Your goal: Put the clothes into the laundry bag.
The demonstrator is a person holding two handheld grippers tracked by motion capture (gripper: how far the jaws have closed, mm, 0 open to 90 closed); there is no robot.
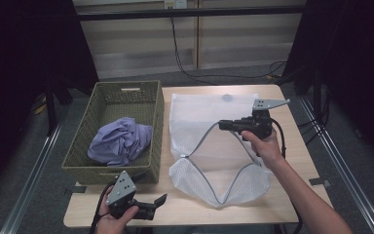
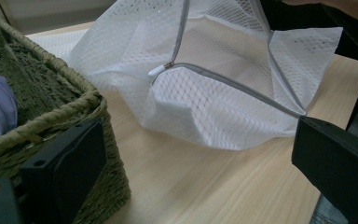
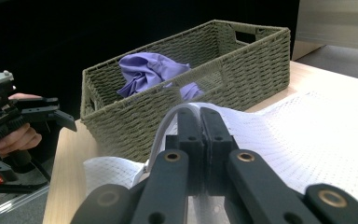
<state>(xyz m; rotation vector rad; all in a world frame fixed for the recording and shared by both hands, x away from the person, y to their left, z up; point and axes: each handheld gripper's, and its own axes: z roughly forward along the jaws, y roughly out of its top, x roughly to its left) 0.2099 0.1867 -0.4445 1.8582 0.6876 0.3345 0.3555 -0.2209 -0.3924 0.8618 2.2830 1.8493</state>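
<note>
Lying flat on the wooden bench (image 1: 292, 195), a white mesh laundry bag (image 1: 209, 122) is seen with its grey zipper (image 1: 202, 141) undone, so that the mouth gapes toward the near edge. The upper lip of that mouth is lifted by the right gripper (image 1: 222, 125), whose fingers (image 3: 200, 140) are pressed together on the zipper edge of the bag; in the right gripper view the grey edge is seen curving up between them. The white zipper pull (image 2: 157, 71) is seen in the left gripper view at the end of the opening that faces the basket. A green woven basket (image 1: 153, 126) is set just left of the bag, touching or nearly touching it, and a crumpled purple garment (image 1: 119, 141) is held inside it. The left gripper (image 1: 159, 201) is kept low at the near edge of the bench, in front of the basket, its fingers (image 2: 70, 163) spread apart with nothing between them
</note>
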